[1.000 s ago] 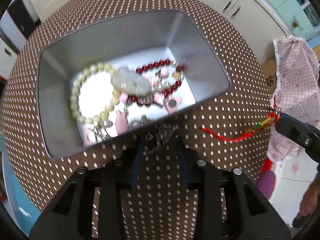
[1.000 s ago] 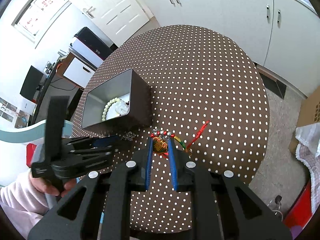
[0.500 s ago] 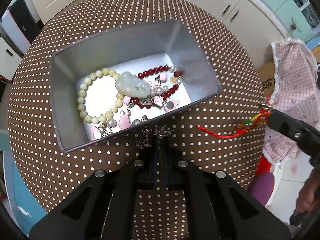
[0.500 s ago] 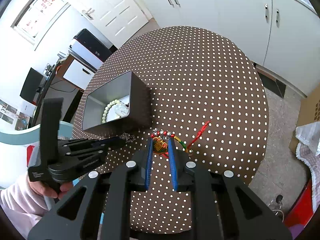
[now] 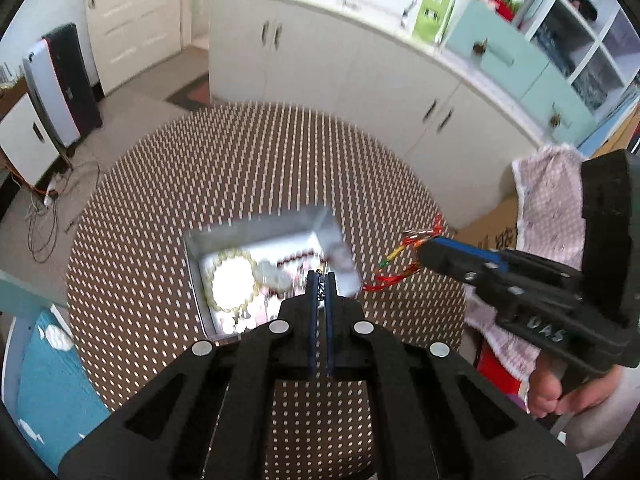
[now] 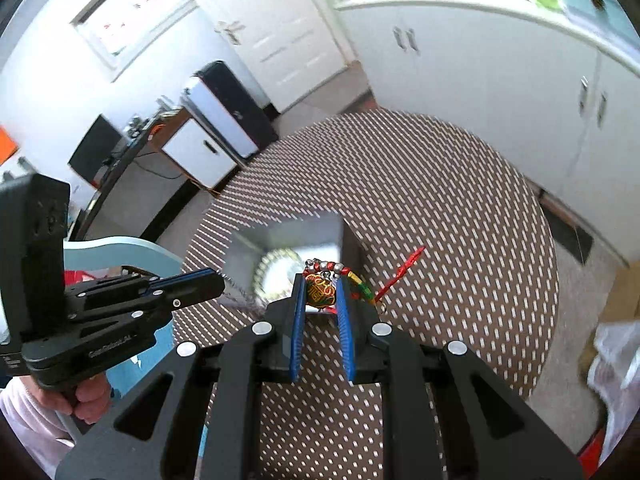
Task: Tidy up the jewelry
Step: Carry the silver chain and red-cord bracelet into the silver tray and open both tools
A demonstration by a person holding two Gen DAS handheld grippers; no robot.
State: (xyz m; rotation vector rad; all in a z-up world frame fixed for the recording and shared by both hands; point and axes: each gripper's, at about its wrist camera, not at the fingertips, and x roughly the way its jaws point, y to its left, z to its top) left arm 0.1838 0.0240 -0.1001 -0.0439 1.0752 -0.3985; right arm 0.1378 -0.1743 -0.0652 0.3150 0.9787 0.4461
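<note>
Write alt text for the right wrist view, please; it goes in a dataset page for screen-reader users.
The right gripper holds a red and gold charm with beads and a red tassel between its blue fingers, above a brown polka-dot round table. Just behind sits an open metal box with a pale bead bracelet inside; the left gripper carries a thin silver chain toward it.

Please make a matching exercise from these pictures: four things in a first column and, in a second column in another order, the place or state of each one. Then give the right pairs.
Things
1. silver chain
2. red charm
3. cream bead bracelet
4. metal box

Place or state
A. lying inside the box
B. pinched by the left gripper
C. standing on the dotted tablecloth
D. held by the right gripper

Pairs: 1-B, 2-D, 3-A, 4-C
</note>
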